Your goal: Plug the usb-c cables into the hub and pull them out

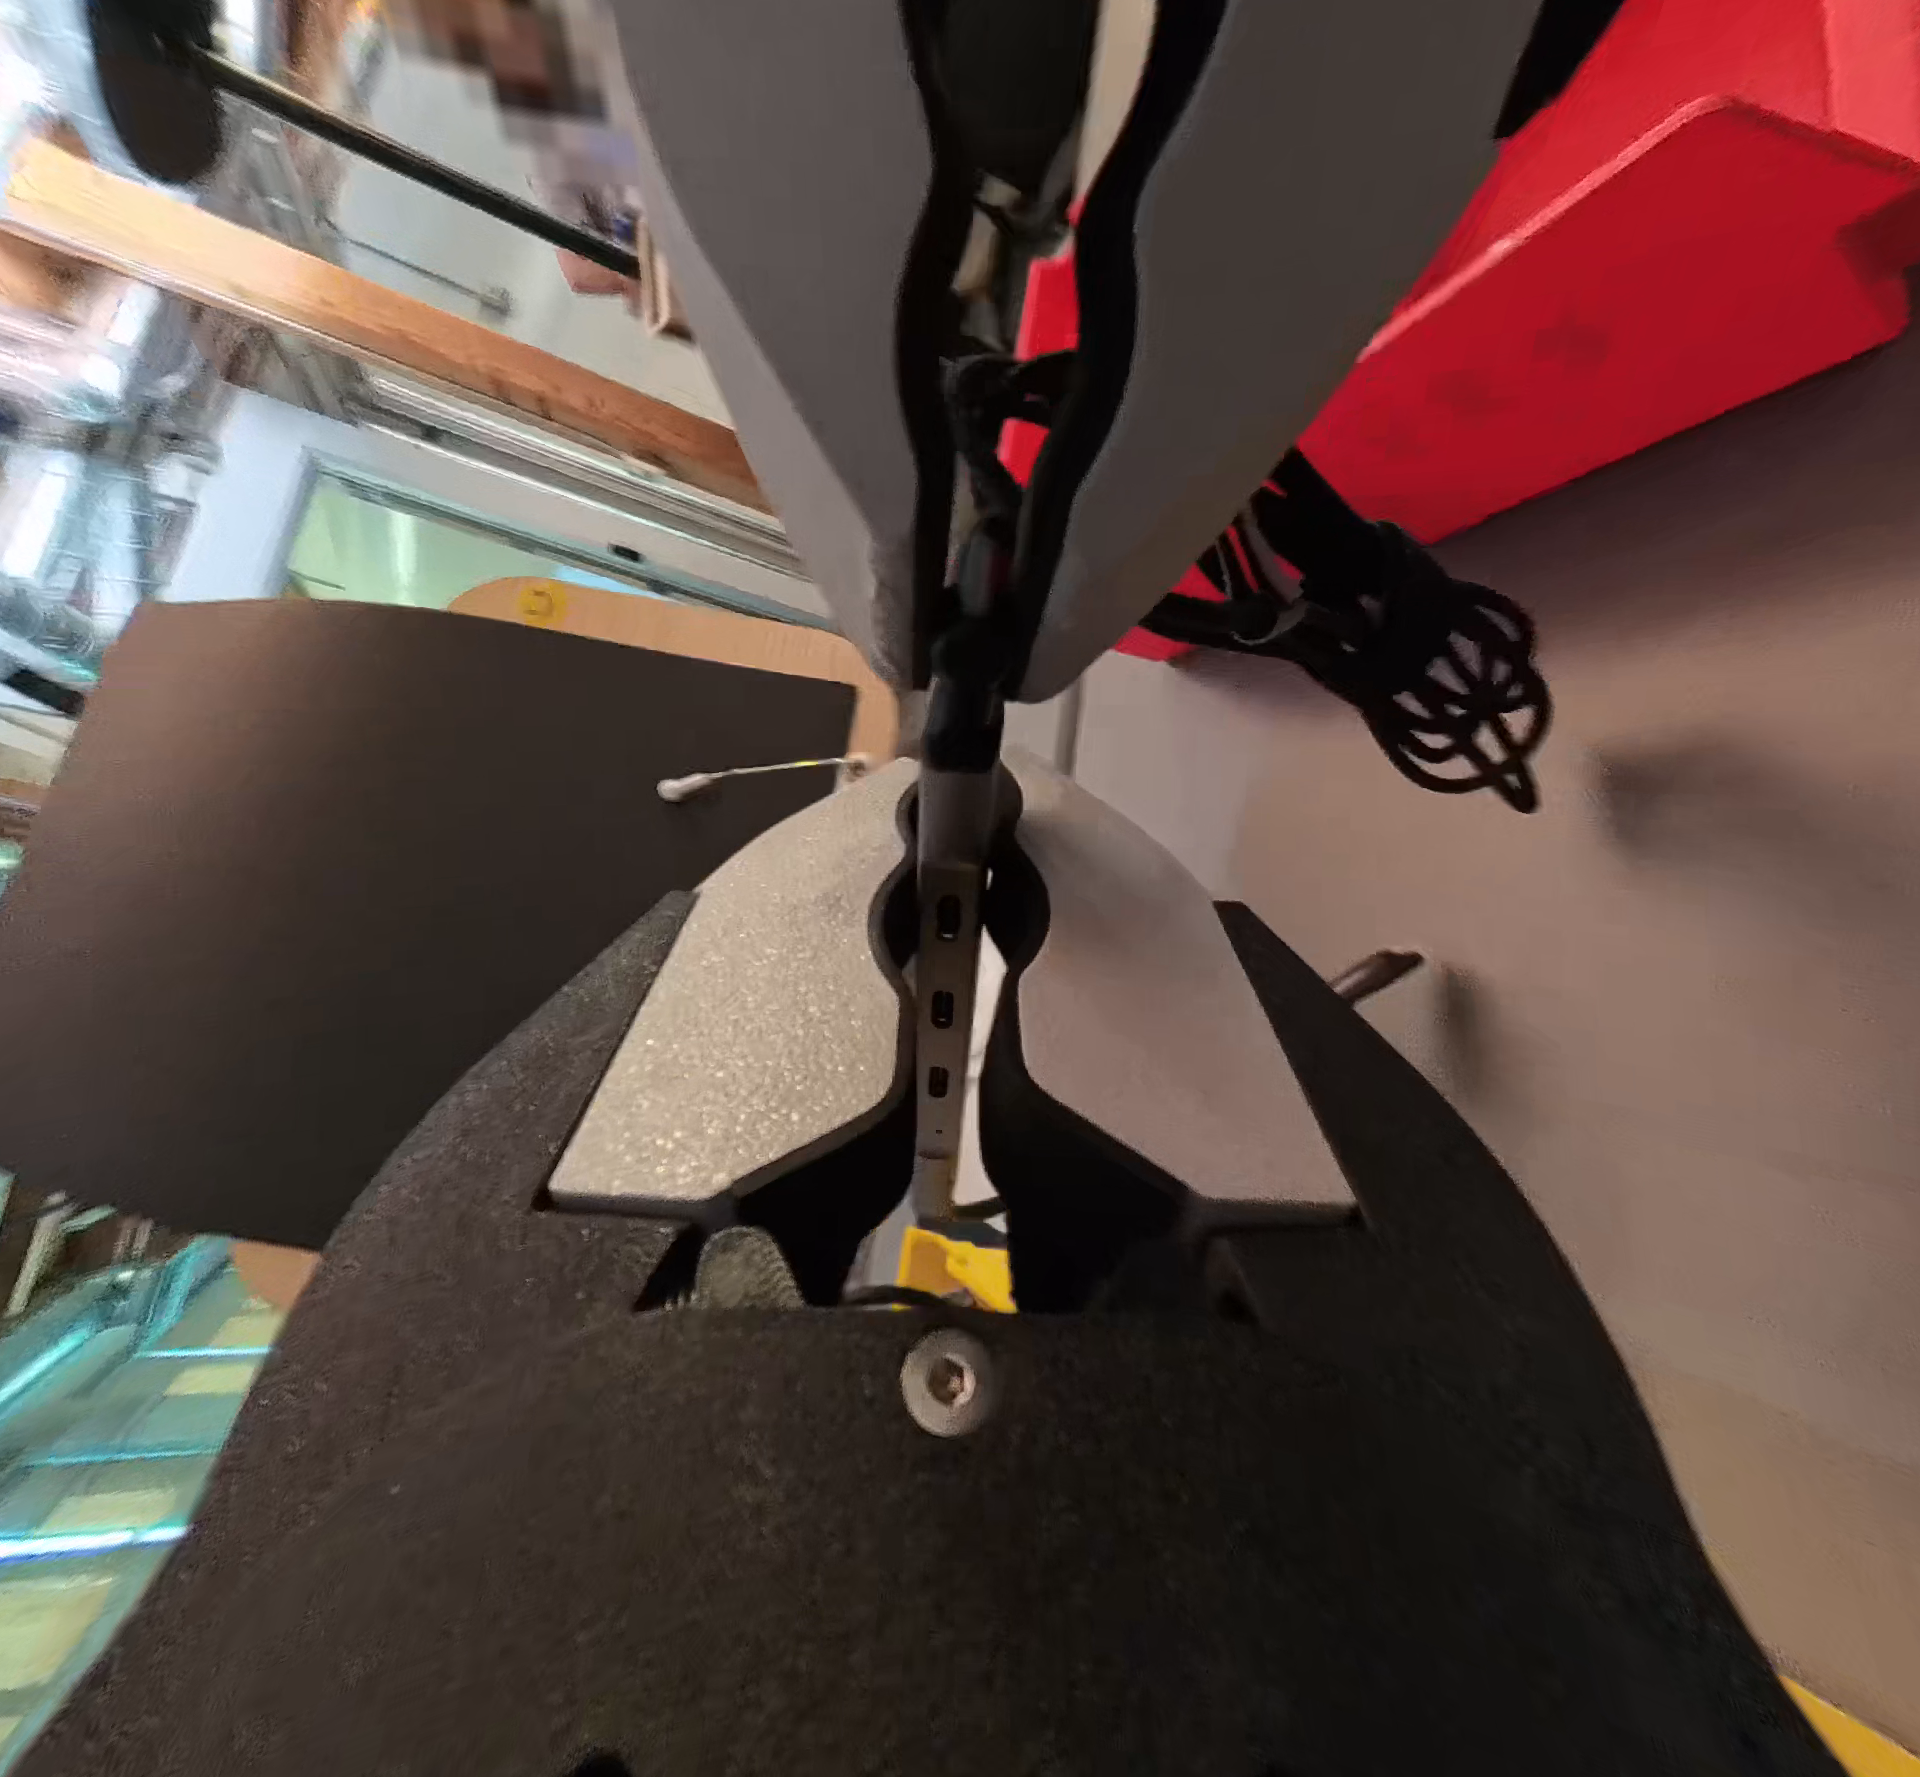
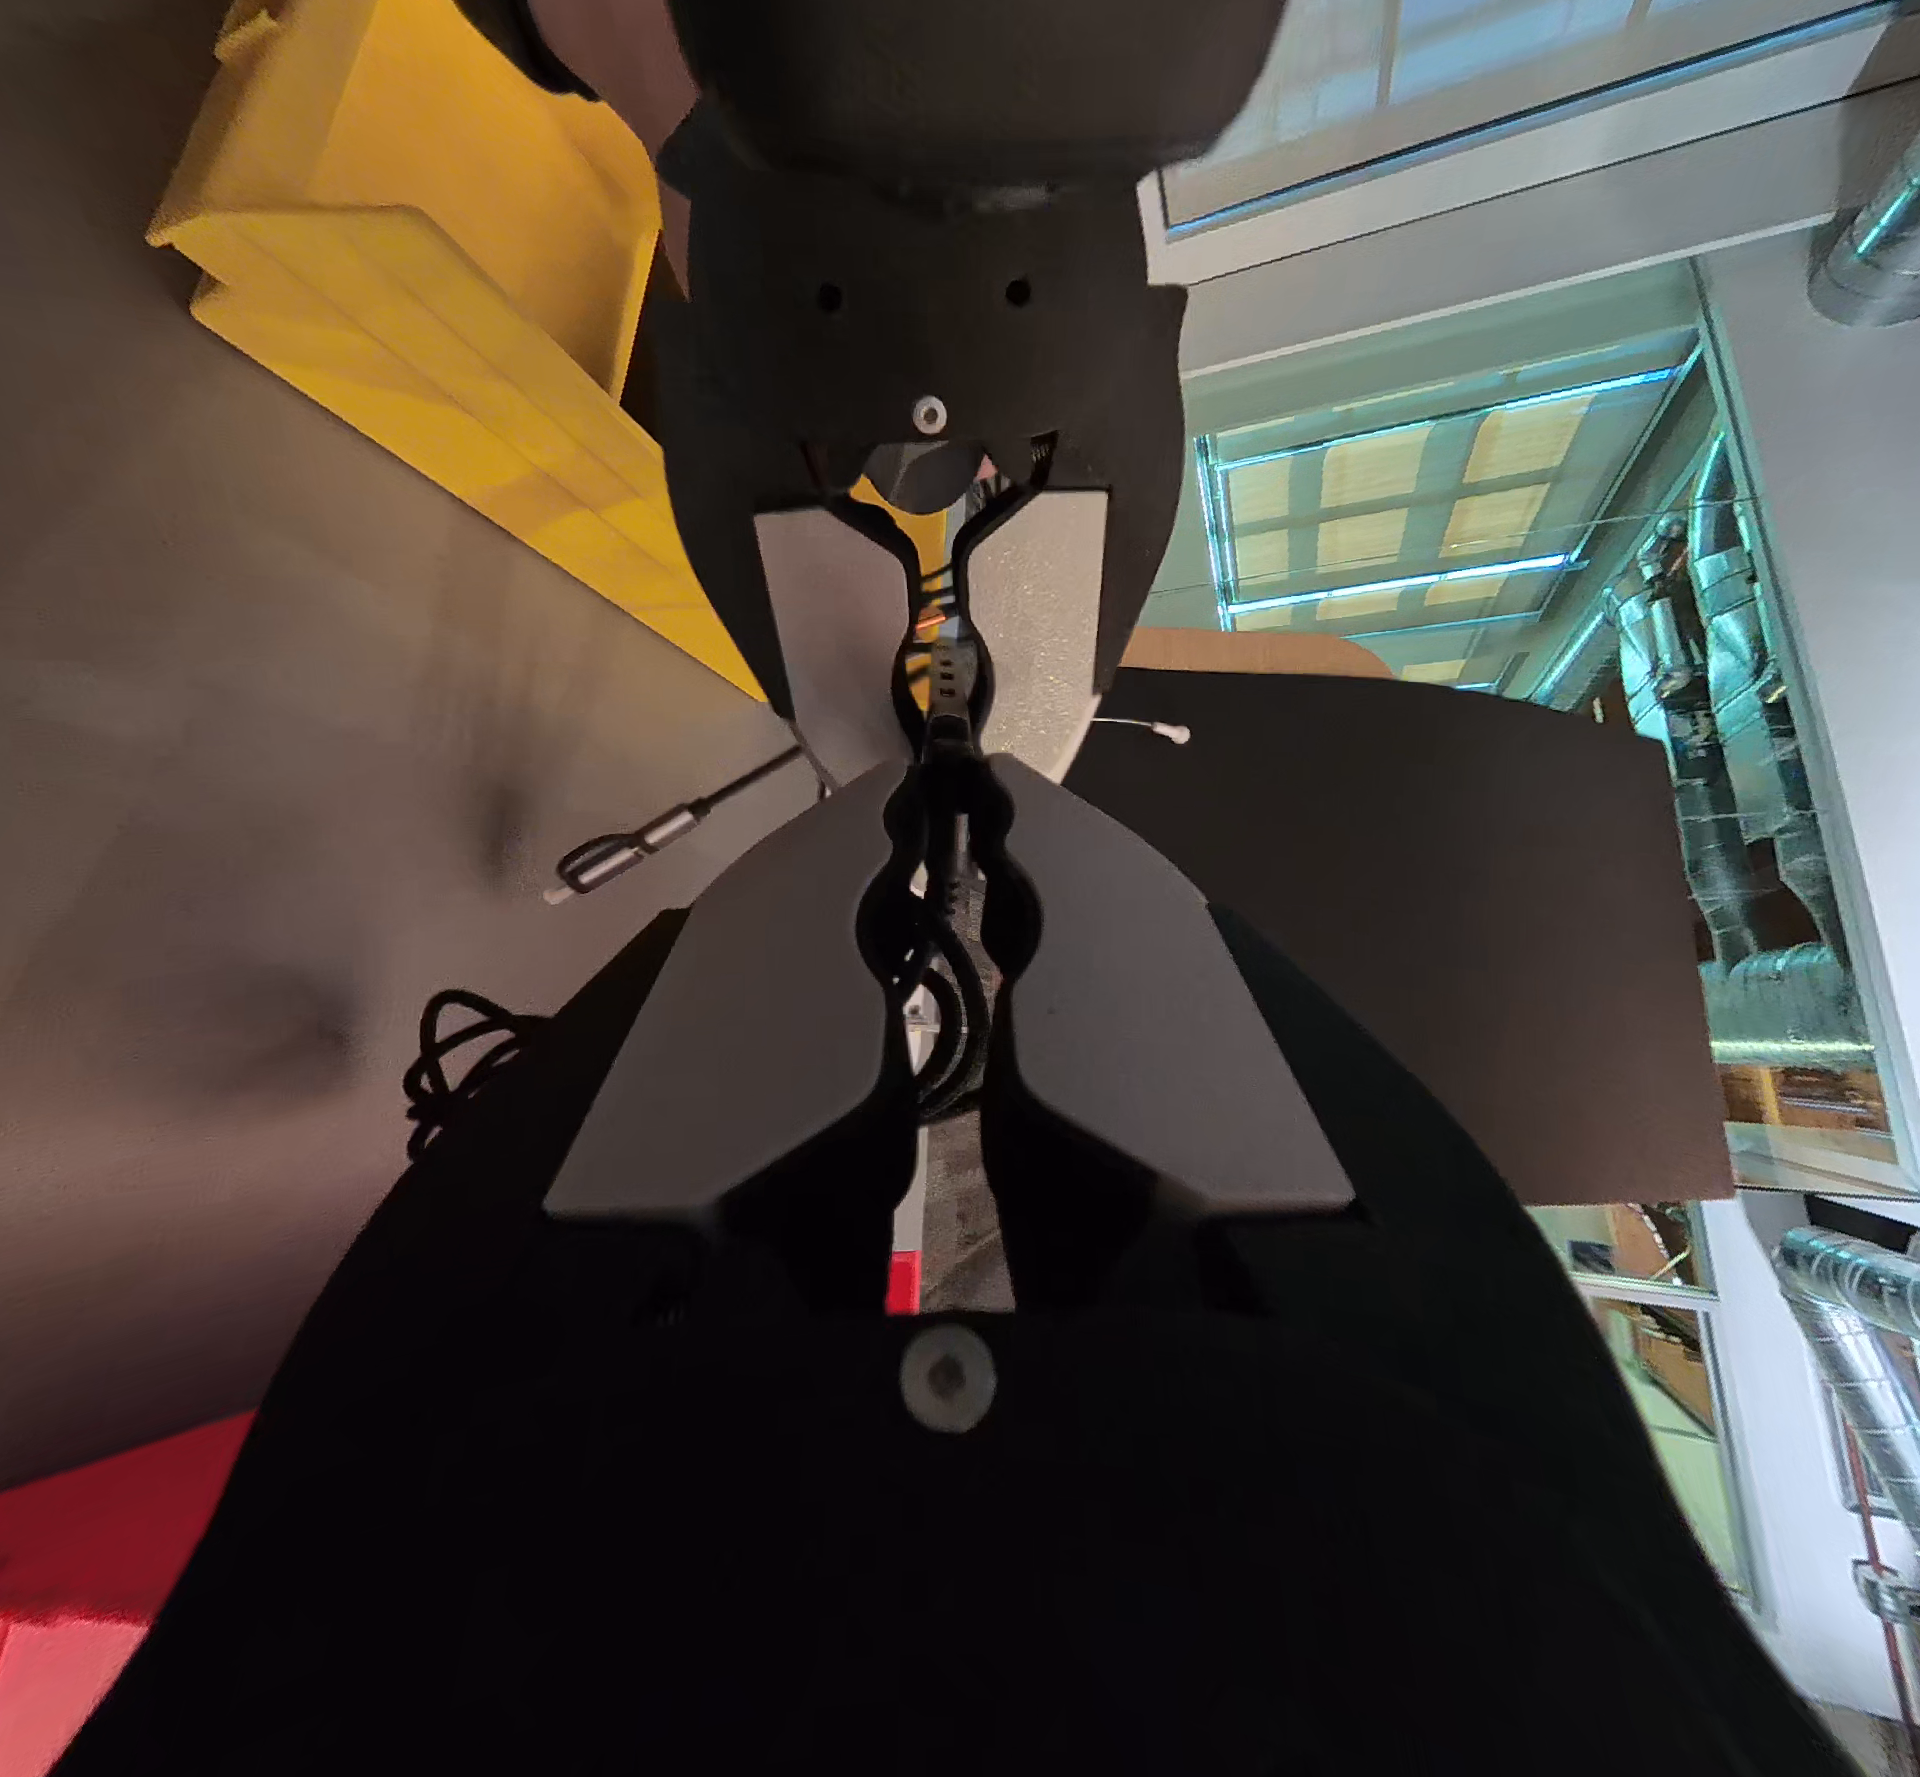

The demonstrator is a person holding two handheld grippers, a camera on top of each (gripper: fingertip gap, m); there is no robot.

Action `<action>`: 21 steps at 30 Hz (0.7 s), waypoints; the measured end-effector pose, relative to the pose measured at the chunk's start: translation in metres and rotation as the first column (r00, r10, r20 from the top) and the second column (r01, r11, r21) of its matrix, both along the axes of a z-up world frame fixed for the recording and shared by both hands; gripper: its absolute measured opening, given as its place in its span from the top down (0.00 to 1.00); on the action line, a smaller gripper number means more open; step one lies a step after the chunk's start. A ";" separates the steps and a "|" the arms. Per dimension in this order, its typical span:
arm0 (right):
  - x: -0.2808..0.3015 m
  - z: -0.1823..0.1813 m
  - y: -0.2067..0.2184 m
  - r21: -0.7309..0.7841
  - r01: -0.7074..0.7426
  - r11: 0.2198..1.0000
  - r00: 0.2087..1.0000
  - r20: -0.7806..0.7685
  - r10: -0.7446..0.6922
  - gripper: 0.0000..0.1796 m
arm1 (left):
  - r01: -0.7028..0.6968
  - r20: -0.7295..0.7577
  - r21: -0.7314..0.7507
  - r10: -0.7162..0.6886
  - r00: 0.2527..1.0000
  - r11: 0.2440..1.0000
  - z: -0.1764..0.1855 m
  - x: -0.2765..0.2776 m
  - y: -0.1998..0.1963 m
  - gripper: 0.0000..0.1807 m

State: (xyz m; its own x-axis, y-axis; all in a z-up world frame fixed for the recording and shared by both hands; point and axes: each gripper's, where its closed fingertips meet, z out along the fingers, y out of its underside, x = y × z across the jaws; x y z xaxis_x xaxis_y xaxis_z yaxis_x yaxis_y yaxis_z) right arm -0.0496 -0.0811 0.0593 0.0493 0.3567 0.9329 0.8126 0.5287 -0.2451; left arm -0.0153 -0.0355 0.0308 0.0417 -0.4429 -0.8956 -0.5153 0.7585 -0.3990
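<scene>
My left gripper (image 1: pixel 961 797) is shut on the slim grey hub (image 1: pixel 943 984), held on edge with three small ports facing the camera. My right gripper (image 1: pixel 961 678) comes in from the opposite side, tip to tip with the left one, shut on a black usb-c cable plug (image 1: pixel 961 725). The plug meets the hub's far end; I cannot tell if it is seated. In the right wrist view my right gripper (image 2: pixel 951 771) grips the black cable (image 2: pixel 940 906), and the left gripper (image 2: pixel 940 657) holds the hub (image 2: pixel 943 667) just beyond.
A red bin (image 1: pixel 1610 273) and a coiled black cable (image 1: pixel 1455 688) lie on the grey table (image 1: pixel 1662 1000). A yellow bin (image 2: pixel 416 273) and a loose cable with a silver plug (image 2: pixel 644 844) lie there too. A dark panel (image 1: pixel 416 896) stands behind. There is about 6 cm between the tips of the two grippers.
</scene>
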 end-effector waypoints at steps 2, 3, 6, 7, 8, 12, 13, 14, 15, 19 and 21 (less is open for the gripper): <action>-0.004 0.000 -0.003 0.025 -0.012 1.000 1.000 0.020 0.011 0.95 | -0.006 0.010 0.015 0.006 1.000 1.000 0.001 0.001 0.000 0.96; -0.006 0.000 -0.005 0.026 -0.017 1.000 1.000 0.023 0.016 0.94 | -0.001 0.019 0.015 0.000 1.000 1.000 0.002 0.002 0.000 0.95; -0.014 0.002 -0.014 0.034 -0.061 0.998 0.998 0.022 0.060 0.95 | 0.020 0.044 0.068 -0.024 0.999 0.997 0.004 0.004 -0.002 0.94; -0.016 0.002 -0.016 0.037 -0.065 0.997 0.998 0.028 0.064 0.95 | 0.028 0.046 0.089 -0.032 0.998 0.996 0.005 0.005 -0.004 0.94; -0.016 0.002 -0.016 0.048 -0.060 0.997 0.998 0.038 0.058 0.94 | 0.039 0.048 0.107 -0.044 0.998 0.994 0.005 0.006 -0.006 0.94; -0.013 0.004 -0.017 0.033 -0.052 0.998 0.998 0.038 0.050 0.94 | 0.058 0.041 0.051 -0.060 0.997 0.997 0.004 0.007 -0.010 0.96; -0.013 0.004 -0.017 0.031 -0.048 0.998 0.998 0.040 0.046 0.94 | 0.064 0.042 0.049 -0.066 0.997 0.997 0.004 0.006 -0.011 0.96; -0.012 0.003 -0.016 0.025 -0.039 0.999 0.998 0.046 0.037 0.94 | 0.060 0.036 0.061 -0.063 0.997 0.996 0.005 0.006 -0.011 0.96; -0.010 0.001 -0.014 0.024 -0.029 0.999 0.998 0.057 0.028 0.94 | 0.050 0.023 0.077 -0.052 0.998 0.996 0.004 0.006 -0.010 0.96; -0.010 -0.008 -0.010 0.013 -0.023 1.000 0.995 0.094 0.022 0.94 | 0.033 -0.062 0.079 -0.028 0.998 0.996 -0.010 0.004 -0.005 0.95; -0.012 -0.008 -0.012 0.026 -0.031 0.999 0.995 0.099 0.028 0.94 | 0.037 -0.080 0.074 -0.031 0.996 0.997 -0.011 0.002 -0.004 0.97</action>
